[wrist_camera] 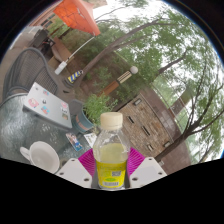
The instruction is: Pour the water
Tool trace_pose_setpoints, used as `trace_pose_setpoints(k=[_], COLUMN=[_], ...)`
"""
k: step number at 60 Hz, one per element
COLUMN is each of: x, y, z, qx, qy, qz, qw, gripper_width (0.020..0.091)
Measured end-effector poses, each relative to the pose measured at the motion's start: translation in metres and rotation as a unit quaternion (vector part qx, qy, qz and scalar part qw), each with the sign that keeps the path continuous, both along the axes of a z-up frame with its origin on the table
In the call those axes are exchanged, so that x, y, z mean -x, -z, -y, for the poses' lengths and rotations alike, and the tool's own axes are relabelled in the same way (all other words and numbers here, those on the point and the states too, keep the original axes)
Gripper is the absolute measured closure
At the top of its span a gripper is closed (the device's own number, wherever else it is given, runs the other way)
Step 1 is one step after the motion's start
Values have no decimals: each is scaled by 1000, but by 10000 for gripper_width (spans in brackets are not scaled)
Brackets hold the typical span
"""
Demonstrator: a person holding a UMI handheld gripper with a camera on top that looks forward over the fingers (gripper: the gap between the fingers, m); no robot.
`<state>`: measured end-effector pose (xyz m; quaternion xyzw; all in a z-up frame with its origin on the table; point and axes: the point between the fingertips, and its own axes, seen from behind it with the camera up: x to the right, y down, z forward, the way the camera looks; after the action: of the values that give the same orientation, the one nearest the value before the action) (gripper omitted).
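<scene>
A clear plastic bottle (111, 152) with a white cap, yellowish liquid and a yellow label stands upright between my fingers, lifted above the table. My gripper (111, 165) is shut on the bottle, its pink pads (87, 161) pressing both sides. A white cup (43, 154) sits on the glass table (25, 125) just left of the fingers, lower than the bottle.
White papers or a booklet (47, 104) lie on the glass table beyond the cup. A grey wicker chair (30, 68) stands behind it. A potted green plant (97, 106), trees and a brick building fill the background.
</scene>
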<state>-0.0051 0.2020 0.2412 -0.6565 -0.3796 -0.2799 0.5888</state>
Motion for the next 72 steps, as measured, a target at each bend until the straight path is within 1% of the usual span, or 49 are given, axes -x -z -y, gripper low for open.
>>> trace_pose_setpoints(k=[2, 6, 8, 10, 12, 16, 17, 21, 22, 26, 28, 30, 32, 36, 38, 40, 43, 45, 46, 49, 50, 53, 54, 59, 65, 72], x=[-2, -17, -27, -39, -42, -48, -48, -44, -45, -40, -44, -47, -47, -43, -42, -42, -44, -46, -49, -53, -53, -57, -57, -59, -64, -51], y=[0, 5, 21, 30, 42, 88, 91, 132, 134, 167, 172, 165, 164, 165, 167, 166, 167, 172, 175, 186, 184, 174, 171, 156, 130, 82], z=[3, 11, 15, 15, 9, 6, 8, 8, 9, 16, 21, 22, 23, 19, 23, 24, 23, 26, 27, 34, 36, 46, 52, 83, 130, 199], qx=[9, 16, 11, 19, 22, 42, 48, 70, 76, 103, 111, 93, 102, 116, 117, 117, 125, 137, 145, 162, 163, 156, 156, 167, 175, 178], qy=[-3, 11, 23, 25, 20, 19, 15, 0, -3, -21, -24, -36, -35, -50, -48, -45, -37, -19, -8, 11, 15, 24, 27, 44, 90, 119], qz=[-114, -294, -365, -406, -431, -460, -461, -460, -458, -449, -447, -463, -471, -459, -456, -452, -443, -435, -431, -426, -427, -432, -434, -445, -454, -467], qw=[993, 956, 931, 913, 902, 887, 886, 885, 886, 887, 887, 881, 875, 879, 881, 883, 887, 890, 891, 890, 889, 888, 887, 879, 869, 858], gripper_width=[730, 729, 728, 728, 730, 730, 730, 731, 730, 730, 721, 724, 726, 721, 708, 671, 604, 545, 490, 262, 241, 296, 298, 284, 275, 269])
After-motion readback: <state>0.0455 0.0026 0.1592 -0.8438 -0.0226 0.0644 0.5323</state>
